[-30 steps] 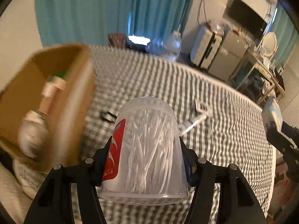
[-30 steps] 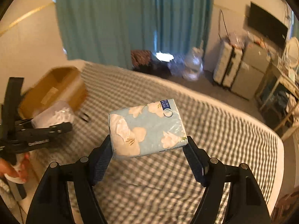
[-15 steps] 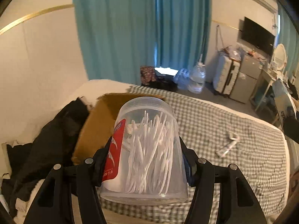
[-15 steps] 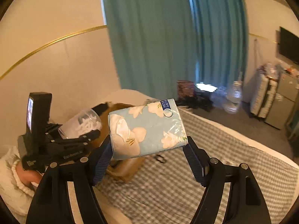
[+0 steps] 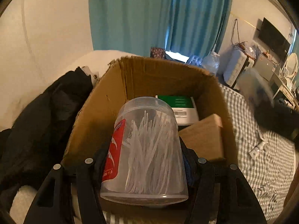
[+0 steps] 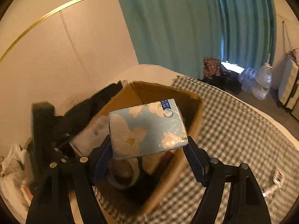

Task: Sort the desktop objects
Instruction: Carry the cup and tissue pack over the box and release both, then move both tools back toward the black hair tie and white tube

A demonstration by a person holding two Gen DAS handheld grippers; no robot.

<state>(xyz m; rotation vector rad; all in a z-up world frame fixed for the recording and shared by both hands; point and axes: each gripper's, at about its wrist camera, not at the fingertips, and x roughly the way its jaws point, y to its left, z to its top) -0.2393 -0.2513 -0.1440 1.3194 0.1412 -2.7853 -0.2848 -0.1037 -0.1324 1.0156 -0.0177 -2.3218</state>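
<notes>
Clear tub (image 5: 143, 155) of white picks, red label on its left side, long axis running away from the camera, lid end toward the lens and slightly down, closed end pointing into the box (image 5: 149, 78). Pinched at its sides by the left hand-held gripper (image 5: 144, 160), jaws spread fairly wide around the tub's girth, pads pressed on both flanks. Held above the open cardboard box, over its near wall.

Inside the box, beyond the tub: a green and white carton (image 5: 179, 108) lying flat, and a brown packet (image 5: 205, 136) tilted against the right wall. Lower half of both hidden behind the tub.

Tissue pack (image 6: 147, 128), pale blue with white flowers, flat face up and tipped toward the lens, long axis running side to side between the pads. Clamped at its two short ends by the right hand-held gripper (image 6: 149, 149), jaws wide apart to take the pack's length. Held over the same box (image 6: 194, 112), above its right near corner. A roll of tape (image 6: 123, 175) just visible under the pack; the rest of the box floor dark and blurred.

Box resting on a bed with a checked cover (image 6: 233, 130). Black clothing (image 5: 43, 115) heaped to the box's left. Left-hand rig in the right wrist view smeared by motion, hard to make out. Small white items (image 6: 274, 183) on the cover at lower right, cut off by the frame edge, not identifiable.
</notes>
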